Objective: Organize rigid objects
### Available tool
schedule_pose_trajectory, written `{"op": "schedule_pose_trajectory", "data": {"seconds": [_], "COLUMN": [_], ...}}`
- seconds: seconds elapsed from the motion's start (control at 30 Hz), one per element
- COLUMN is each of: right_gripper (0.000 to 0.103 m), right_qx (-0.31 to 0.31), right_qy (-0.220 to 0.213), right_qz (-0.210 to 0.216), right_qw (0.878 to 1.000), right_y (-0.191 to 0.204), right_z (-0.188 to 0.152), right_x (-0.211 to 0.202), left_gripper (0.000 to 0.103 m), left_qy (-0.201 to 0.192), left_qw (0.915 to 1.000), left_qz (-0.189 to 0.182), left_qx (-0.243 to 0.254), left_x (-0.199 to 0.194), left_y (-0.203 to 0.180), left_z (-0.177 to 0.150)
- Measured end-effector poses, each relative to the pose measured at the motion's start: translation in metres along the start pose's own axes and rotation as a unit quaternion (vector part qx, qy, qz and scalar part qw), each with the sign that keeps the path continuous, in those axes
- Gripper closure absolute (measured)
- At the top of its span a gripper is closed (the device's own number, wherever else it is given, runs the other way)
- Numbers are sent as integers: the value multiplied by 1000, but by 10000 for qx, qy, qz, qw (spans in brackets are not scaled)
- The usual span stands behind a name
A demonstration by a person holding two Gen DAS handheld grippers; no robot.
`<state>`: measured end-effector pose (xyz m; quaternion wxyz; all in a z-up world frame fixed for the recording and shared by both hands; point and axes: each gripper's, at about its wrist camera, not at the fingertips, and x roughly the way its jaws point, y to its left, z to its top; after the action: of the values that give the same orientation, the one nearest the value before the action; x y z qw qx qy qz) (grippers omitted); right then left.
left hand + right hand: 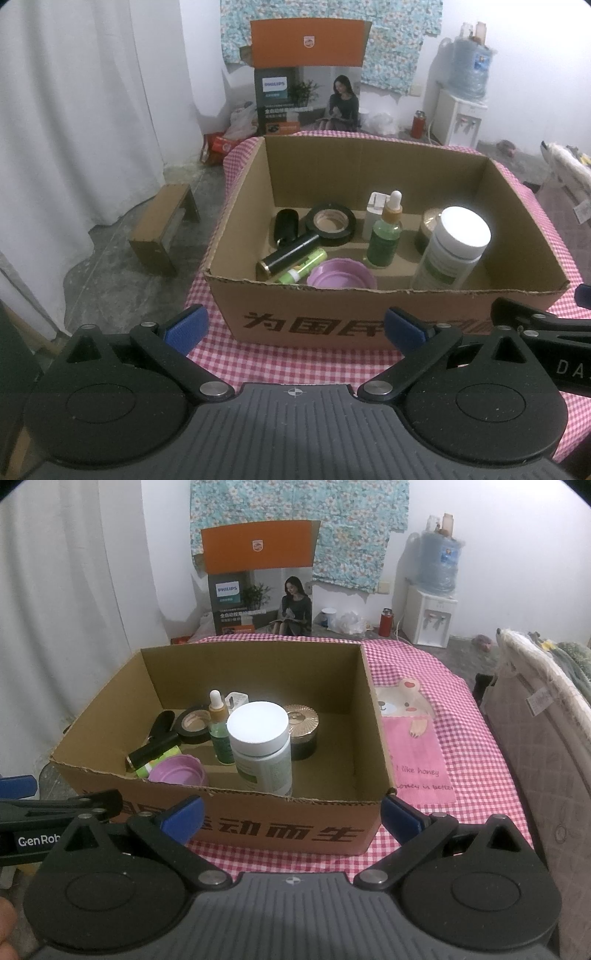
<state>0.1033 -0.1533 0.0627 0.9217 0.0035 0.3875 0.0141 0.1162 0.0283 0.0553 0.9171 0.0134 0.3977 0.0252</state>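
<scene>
Left wrist view shows the left gripper (295, 326) with its blue fingers spread wide and nothing between them, just in front of the near wall of a cardboard box (369, 325). The box stands on a table with a pink checked cloth (295, 363).

Inside the box, near the right, a white-capped bottle (452, 247) stands upright, its long axis vertical. Left of it a green dropper bottle (385, 236) also stands upright, with a white charger (373, 212) behind it. A roll of black tape (331, 224) lies flat at the far left part. A black tube (288, 255) lies on its side, its long axis running from near left to far right, and a green tube (304, 265) lies just beside it in the same direction. A purple lid (341, 277) lies close to the near wall.

In the right wrist view the right gripper (291, 816) is spread open too, empty, before the same box. A gold-lidded jar (303, 731) stands behind the white-capped bottle.
</scene>
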Motion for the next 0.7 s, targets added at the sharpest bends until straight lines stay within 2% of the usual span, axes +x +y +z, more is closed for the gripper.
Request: {"op": "schedule_pose_trajectory", "data": {"seconds": [0.7], "right_gripper": [0], "right_qx": [6], "right_qy": [-2], "right_qz": [-7], "right_qw": [10000], "right_y": [0], "right_z": [1], "right_x": [-1], "left_gripper": [1], "left_qy": [4], "left_qw": [10000], "left_qz": [-18], "left_qx": [1], "left_x": [-1], "left_y": [-1], "left_z": [1]}}
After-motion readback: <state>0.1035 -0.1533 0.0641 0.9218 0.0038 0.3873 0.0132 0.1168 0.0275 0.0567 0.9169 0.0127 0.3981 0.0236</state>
